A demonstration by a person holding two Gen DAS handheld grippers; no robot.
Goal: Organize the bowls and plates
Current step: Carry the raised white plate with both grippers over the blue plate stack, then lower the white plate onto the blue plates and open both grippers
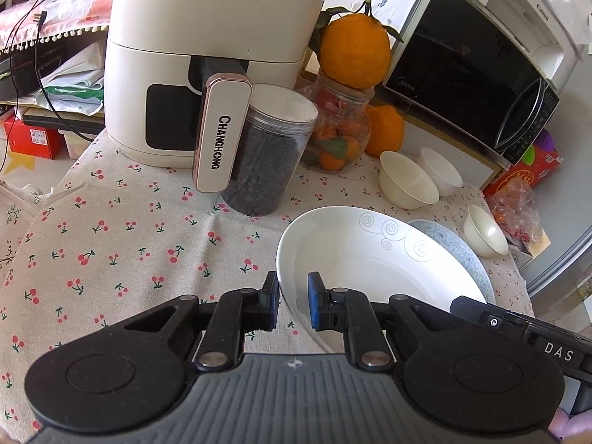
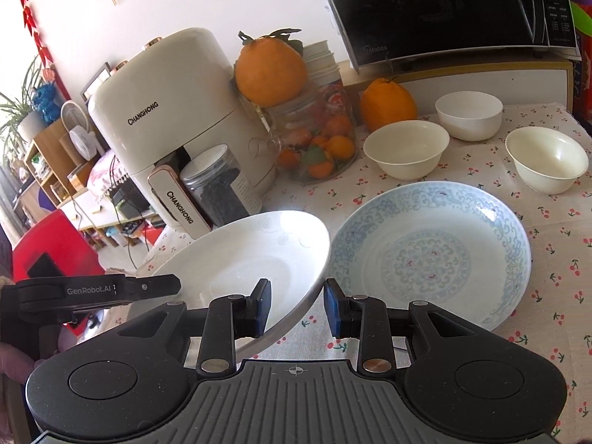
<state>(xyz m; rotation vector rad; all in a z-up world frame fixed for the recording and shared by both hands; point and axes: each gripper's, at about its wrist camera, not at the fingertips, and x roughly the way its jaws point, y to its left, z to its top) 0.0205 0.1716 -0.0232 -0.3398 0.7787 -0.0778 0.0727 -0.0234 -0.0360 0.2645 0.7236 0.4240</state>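
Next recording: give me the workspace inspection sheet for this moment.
Surface: table under a cherry-print cloth.
Job's things: white plate tilted, held off the table at its rim by both tongs; blue-patterned plate flat on the cloth; three small bowls behind it.
Clutter: air fryer, dark-filled jar, glass jar of fruit with an orange on top, a second orange, microwave.
Grippers: left tongs shut on the white plate's rim; right tongs straddle its opposite rim.
Cables: black cable hanging off the left side.
Surroundings: shelves, red chair, plant.
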